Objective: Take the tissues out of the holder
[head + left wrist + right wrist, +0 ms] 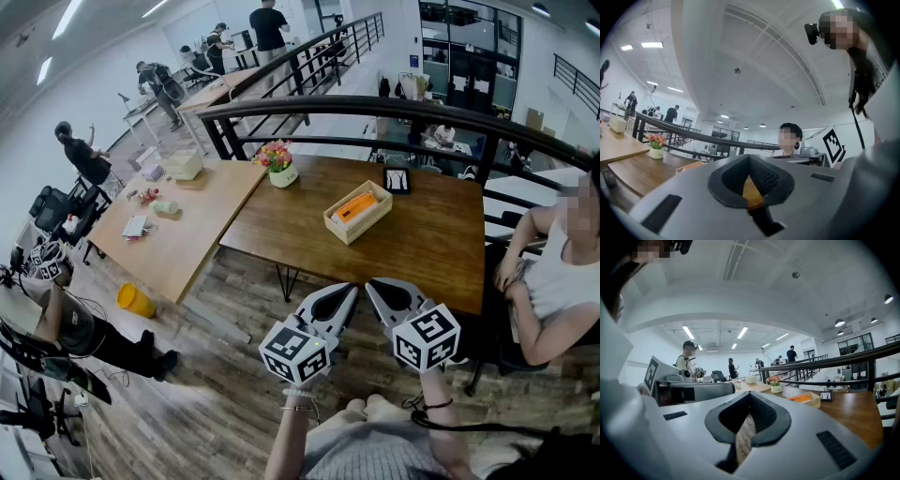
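head view: holder (376, 223) with orange tissues (354, 207) sits on the table (441, 248), straight ahead.
its long side slants away rightward; left gripper (347, 295) and right gripper (377, 291), both pressed together and empty, wait well short, about equally near.

Flower pot (278, 167) on table (441, 244) corner; dark frame (397, 180), perhaps tablet, by railing (375, 105); yellow bucket (137, 300) on floor (216, 394).

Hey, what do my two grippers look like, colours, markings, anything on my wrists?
The left gripper and the right gripper are both pale grey and tapered, lined inside with black ribbed pads. Each carries a cube with black-and-white square markers. A dark cord circles the right wrist, and a thin band the left.
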A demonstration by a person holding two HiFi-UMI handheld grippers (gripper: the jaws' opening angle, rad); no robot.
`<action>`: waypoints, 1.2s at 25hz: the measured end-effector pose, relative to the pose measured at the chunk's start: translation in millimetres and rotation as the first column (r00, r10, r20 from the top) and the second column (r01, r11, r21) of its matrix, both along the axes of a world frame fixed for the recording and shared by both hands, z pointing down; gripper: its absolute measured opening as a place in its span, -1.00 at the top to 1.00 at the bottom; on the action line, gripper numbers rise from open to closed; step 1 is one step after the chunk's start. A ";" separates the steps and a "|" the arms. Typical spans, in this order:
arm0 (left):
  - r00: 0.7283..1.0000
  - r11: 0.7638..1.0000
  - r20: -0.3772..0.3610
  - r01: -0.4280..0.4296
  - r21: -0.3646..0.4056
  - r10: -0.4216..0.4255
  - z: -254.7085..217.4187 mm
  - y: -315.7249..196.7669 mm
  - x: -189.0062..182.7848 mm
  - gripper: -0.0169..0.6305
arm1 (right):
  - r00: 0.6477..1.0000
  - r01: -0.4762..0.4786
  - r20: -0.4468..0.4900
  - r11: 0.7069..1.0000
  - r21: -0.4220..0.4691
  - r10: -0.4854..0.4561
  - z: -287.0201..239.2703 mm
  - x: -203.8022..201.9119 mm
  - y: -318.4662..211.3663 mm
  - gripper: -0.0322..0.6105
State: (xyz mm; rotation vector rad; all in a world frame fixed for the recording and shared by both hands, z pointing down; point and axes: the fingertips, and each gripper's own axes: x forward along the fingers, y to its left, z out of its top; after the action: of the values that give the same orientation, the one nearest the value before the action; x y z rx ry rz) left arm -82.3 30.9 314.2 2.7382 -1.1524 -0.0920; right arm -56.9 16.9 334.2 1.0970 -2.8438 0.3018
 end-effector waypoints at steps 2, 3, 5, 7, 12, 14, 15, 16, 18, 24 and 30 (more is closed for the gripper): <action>1.000 1.000 -0.001 -0.001 0.002 0.001 -3.7 0.7 3.3 0.92 | 1.000 0.004 -0.003 1.000 0.001 -0.004 -3.0 2.1 1.1 0.86; 1.000 1.000 -0.001 -0.001 0.003 0.001 -5.1 1.2 4.6 0.92 | 1.000 0.005 -0.003 1.000 0.001 -0.005 -4.2 2.9 1.7 0.86; 1.000 1.000 0.001 -0.002 0.004 0.002 -6.6 2.3 6.0 0.92 | 1.000 0.007 -0.003 1.000 0.002 -0.007 -5.6 3.9 2.6 0.86; 1.000 1.000 0.004 -0.001 0.004 0.001 -6.2 3.0 6.5 0.92 | 1.000 0.007 -0.004 1.000 0.005 -0.007 -5.8 4.6 3.1 0.86; 1.000 1.000 0.004 0.003 0.004 -0.003 -5.0 2.7 8.7 0.92 | 1.000 0.010 -0.009 1.000 0.007 -0.010 -4.4 7.7 3.0 0.86; 1.000 1.000 0.003 0.005 0.002 -0.005 -3.9 -0.1 9.0 0.92 | 1.000 0.011 -0.012 1.000 0.005 -0.011 -2.7 9.2 0.7 0.86; 1.000 1.000 0.002 0.007 0.000 -0.007 -2.8 -1.4 9.2 0.92 | 1.000 0.012 -0.012 1.000 0.003 -0.012 -1.6 10.1 -0.3 0.86; 1.000 1.000 0.000 0.009 -0.003 -0.009 -1.4 -2.7 9.8 0.92 | 1.000 0.014 -0.010 1.000 0.001 -0.014 -0.5 11.4 -1.4 0.86; 1.000 1.000 -0.003 0.011 -0.009 -0.011 2.1 -5.0 12.9 0.92 | 1.000 0.019 -0.001 1.000 -0.003 -0.019 1.4 15.3 -3.3 0.86; 0.999 0.999 0.016 0.031 -0.029 -0.030 5.1 -1.6 19.8 0.92 | 0.999 0.051 -0.010 0.998 -0.020 -0.051 3.7 24.7 0.4 0.86; 0.995 0.994 0.034 0.092 -0.058 -0.090 16.7 3.9 15.5 0.92 | 0.995 0.102 0.009 0.992 -0.075 -0.101 20.2 21.3 3.8 0.86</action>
State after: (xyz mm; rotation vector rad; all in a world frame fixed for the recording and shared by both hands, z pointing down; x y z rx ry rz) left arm -66.8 34.8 330.9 2.6445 -1.2679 -0.0264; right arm -35.7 20.7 354.4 0.9354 -2.8547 0.4014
